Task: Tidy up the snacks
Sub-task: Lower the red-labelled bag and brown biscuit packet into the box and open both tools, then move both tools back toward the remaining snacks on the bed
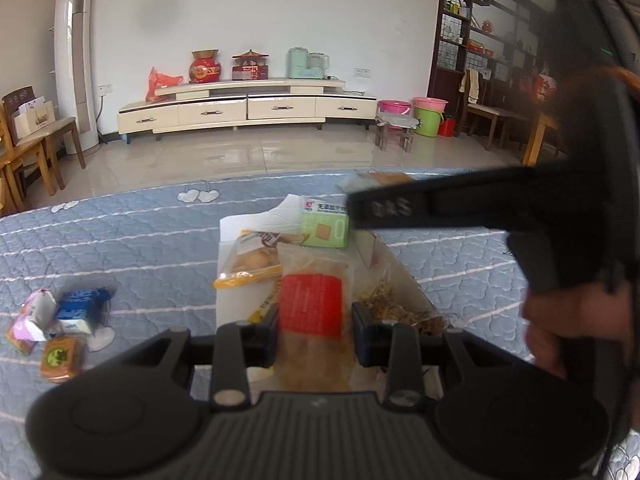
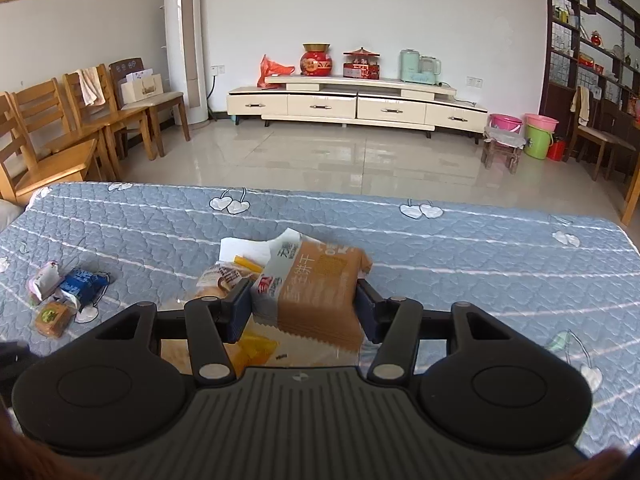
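Observation:
A white box (image 1: 232, 236) of snacks lies on a blue quilted bed. My left gripper (image 1: 315, 322) is shut on a clear packet with a red label (image 1: 312, 306), held over the box. A green biscuit pack (image 1: 325, 227) and a bread packet (image 1: 256, 260) lie in the box. My right gripper (image 2: 304, 300) is shut on a brown and white biscuit pack (image 2: 316, 288), held above the box (image 2: 244, 249). The right gripper's arm (image 1: 460, 204) crosses the left wrist view at the right.
Several small snack packets (image 1: 60, 320) lie loose on the quilt at the left, also in the right wrist view (image 2: 64, 292). The bed's far edge (image 2: 320, 196) meets a tiled floor. Wooden chairs (image 2: 80, 120) stand left, a TV cabinet (image 2: 352, 104) behind.

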{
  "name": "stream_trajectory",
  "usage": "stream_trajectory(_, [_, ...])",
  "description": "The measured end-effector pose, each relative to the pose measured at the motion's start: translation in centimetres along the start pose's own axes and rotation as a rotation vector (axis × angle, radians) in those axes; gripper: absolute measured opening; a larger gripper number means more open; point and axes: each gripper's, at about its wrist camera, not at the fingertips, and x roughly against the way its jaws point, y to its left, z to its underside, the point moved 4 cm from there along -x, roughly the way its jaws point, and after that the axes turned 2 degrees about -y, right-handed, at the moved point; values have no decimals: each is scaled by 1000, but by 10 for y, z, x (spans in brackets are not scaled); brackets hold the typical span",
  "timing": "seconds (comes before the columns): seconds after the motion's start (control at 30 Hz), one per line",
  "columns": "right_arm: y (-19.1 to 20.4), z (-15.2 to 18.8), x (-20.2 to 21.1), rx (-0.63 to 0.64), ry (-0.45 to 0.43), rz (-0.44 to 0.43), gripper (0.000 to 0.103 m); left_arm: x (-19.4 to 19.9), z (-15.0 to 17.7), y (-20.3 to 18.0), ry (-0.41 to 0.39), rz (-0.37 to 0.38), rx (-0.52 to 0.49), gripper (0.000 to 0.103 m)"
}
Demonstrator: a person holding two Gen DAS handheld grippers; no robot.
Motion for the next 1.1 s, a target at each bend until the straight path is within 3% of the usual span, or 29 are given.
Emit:
stream_trajectory(0.07, [0,-2,-7,0,1,-7,69,-3,0,-2,1,6,-3,34])
stream_trajectory(0.13, [-1,-4,-11,1,-9,-17,81,-6,1,-4,10,23,-3,34])
stream_trajectory(0.17, [-1,-6,-10,4,-18,-12,94,-7,1,-4,15,36,6,35])
stream_trajectory(0.2, [-1,-7,-8,8,-30,1,95,-8,1,-3,15,49,17,36])
stream_trajectory(0.3, [-1,-12,6,5,-64,9,96,-3,1,-2,4,54,27,57])
stream_trajectory(0.47, [0,-15,37,25,-109,45,99,12,-4,3,-20,25,41,59])
stream_trajectory(0.6, [1,-16,61,40,-142,91,103,29,-7,14,-46,-41,48,68])
stream_trajectory(0.73, [4,-13,78,49,-155,117,103,43,-6,30,-52,-100,72,69])
stream_trajectory(1.1, [42,0,86,57,-134,68,103,75,4,73,-59,-206,109,71])
